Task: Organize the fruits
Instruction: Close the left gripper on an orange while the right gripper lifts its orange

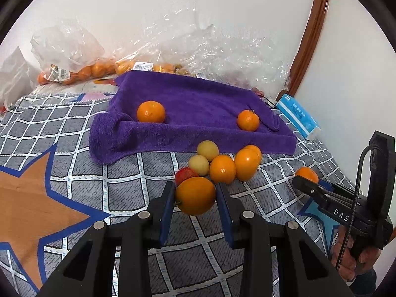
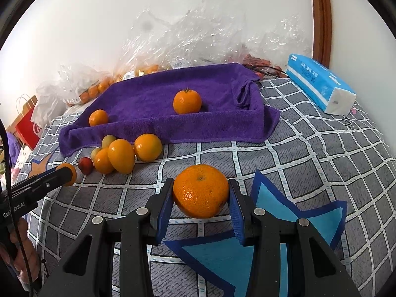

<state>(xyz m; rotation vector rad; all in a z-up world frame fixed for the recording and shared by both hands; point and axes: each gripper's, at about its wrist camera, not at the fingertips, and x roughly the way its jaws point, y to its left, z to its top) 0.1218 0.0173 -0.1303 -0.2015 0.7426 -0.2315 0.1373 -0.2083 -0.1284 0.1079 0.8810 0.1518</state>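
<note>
With both jaws loaded: halfway, no more.
Left gripper (image 1: 195,195): clamped on orange (image 1: 195,196).
Right gripper (image 2: 201,193): clamped on mandarin (image 2: 200,190).
Towel (image 1: 198,104): two fruits placed.
Pile (image 1: 217,163): waiting beside towel.

Past my work I see a grey grid-patterned bedspread (image 2: 309,153) with star patches, a blue-and-white pack of tissues (image 2: 319,84) lying near the white wall (image 2: 173,5), a curved brown wooden frame (image 2: 321,12), and a red paper bag (image 2: 28,126) at the far edge.
</note>
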